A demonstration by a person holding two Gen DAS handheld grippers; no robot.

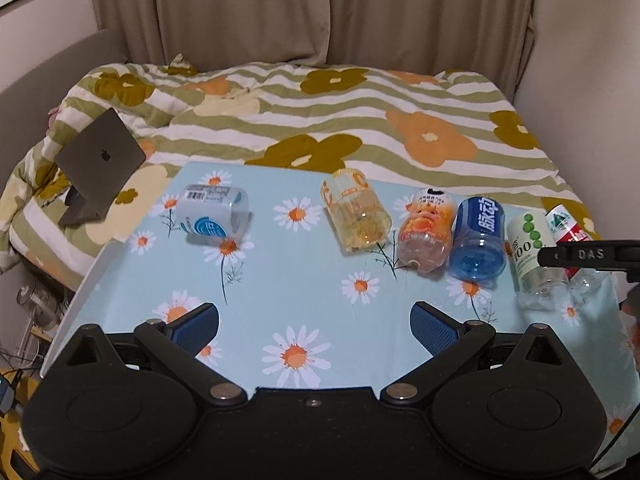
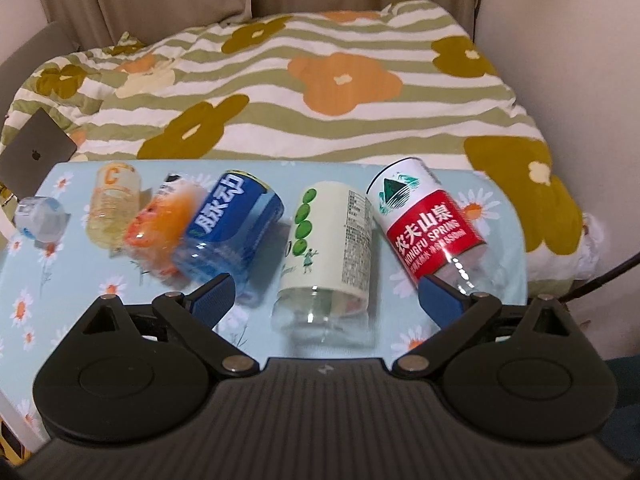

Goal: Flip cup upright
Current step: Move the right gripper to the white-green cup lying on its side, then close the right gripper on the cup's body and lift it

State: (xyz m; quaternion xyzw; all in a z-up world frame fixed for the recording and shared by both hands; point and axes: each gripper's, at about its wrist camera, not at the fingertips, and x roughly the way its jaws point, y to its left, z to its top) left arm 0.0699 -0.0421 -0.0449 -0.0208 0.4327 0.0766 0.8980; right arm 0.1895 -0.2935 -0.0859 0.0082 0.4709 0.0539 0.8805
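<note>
Two tools, both spread wide and holding nothing. Right tool [image 2: 325, 298] low over the near worktop [image 2: 508, 216] edge, fingers flanking the white cup with green dots [image 2: 332, 240], not touching it. Just right of that, red-labelled cup [image 2: 424, 220], its clear end beside the right blue pad [image 2: 438, 298]. Just left, blue cup [image 2: 236, 224] by the left pad. Further left: orange cup [image 2: 160, 228], yellow cup [image 2: 114, 204], pale grey-blue cup [image 2: 40, 216] well apart. All six on their sides on the daisy cloth. Left tool [image 1: 314, 324] back over bare cloth, short of the row. Beyond: striped floral bedding [image 1: 320, 120], laptop [image 1: 100, 160] half-open, curtains [image 1: 280, 8].
</note>
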